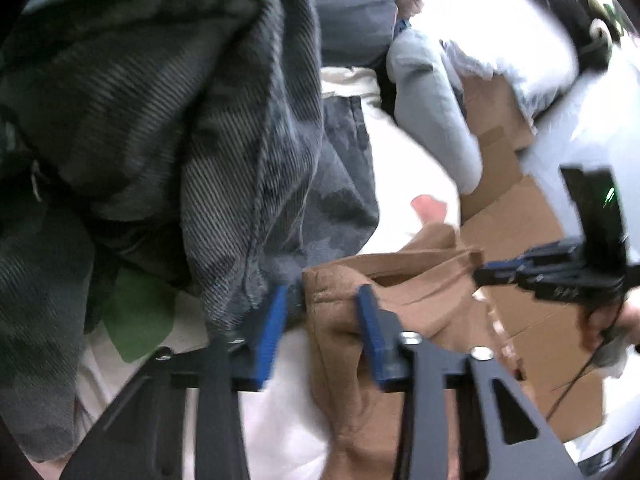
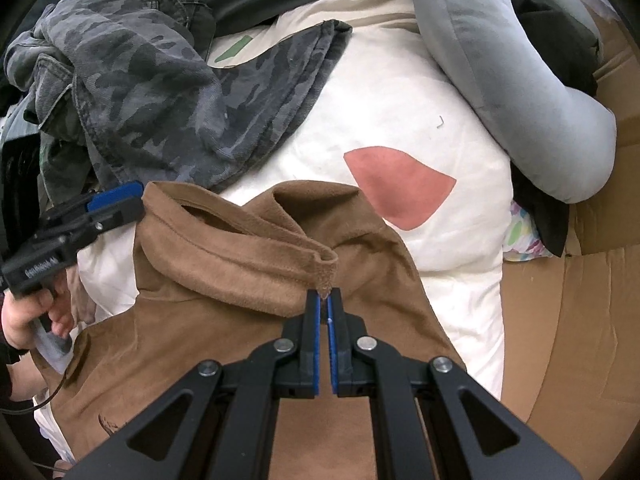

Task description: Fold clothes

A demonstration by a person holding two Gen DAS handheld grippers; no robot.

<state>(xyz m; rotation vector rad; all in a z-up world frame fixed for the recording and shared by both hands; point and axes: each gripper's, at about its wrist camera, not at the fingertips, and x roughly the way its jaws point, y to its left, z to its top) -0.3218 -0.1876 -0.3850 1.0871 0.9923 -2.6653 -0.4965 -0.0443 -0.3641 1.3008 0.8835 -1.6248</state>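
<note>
White bedding (image 2: 400, 112) with a pink patch spreads beyond both tools. A camouflage garment (image 2: 160, 92) is heaped ahead and left of the right hand-held gripper (image 2: 324, 294). Directly under it lies the brown top (image 2: 224, 280), whose folded hem corner it is clenched on. The left hand-held gripper (image 1: 324, 300) stands parted around the other brown edge, not pinching.

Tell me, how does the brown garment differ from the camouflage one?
The brown garment is plain tan and pinched at its hem by the right hand-held gripper; the camouflage garment is grey-patterned, crumpled in a heap, and ungripped. Both lie on the white bedding.
</note>
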